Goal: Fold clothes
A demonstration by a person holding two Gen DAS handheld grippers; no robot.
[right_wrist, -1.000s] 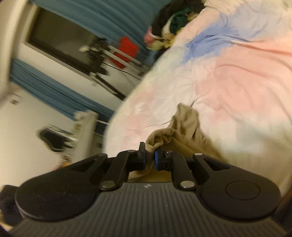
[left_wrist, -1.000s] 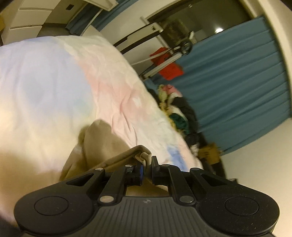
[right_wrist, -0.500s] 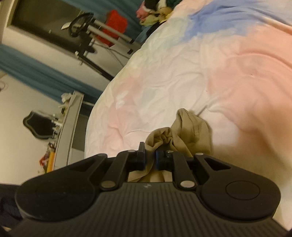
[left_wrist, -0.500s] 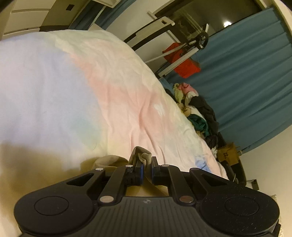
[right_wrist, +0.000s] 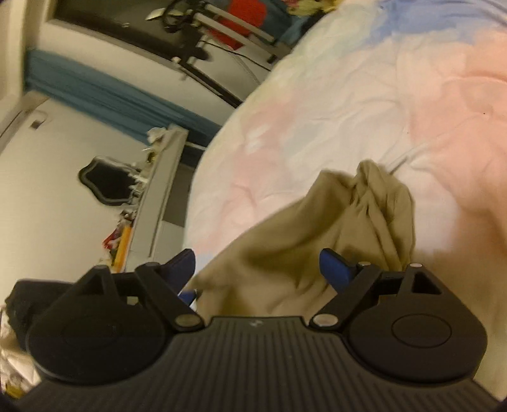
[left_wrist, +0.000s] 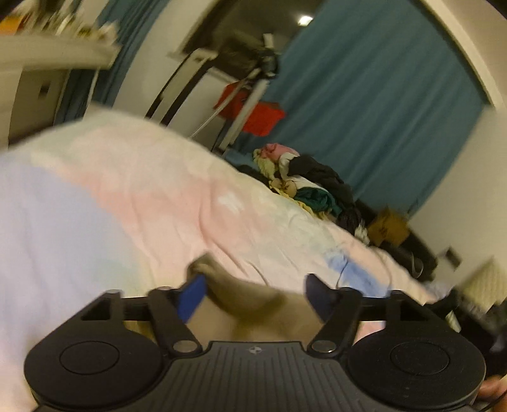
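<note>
a count of what lies before you

you have one beige garment (right_wrist: pixel 320 241) on one bed (left_wrist: pixel 133 196), under one pastel bedspread (right_wrist: pixel 364 104). you hold two hand-held grippers, the left hand-held gripper (left_wrist: pixel 253 290) and the right hand-held gripper (right_wrist: pixel 257 266), each with two blue pads. one heap of mixed clothes (left_wrist: pixel 310 187) sits at the far edge, beside one cardboard box (left_wrist: pixel 388 226).

Warm, dim indoor light is washing the room yellow, with a single ceiling lamp (left_wrist: pixel 303 20) glowing as a small bright spot above the blue curtain (left_wrist: pixel 374 104). Motion blur is smearing the left wrist view, softening the bedspread (left_wrist: pixel 126 196) and the shelf at the upper left. The right wrist view is holding sharper, though its edges are bending under fisheye distortion. Soft shadows are pooling in the folds of the beige garment (right_wrist: pixel 317 241).
</note>
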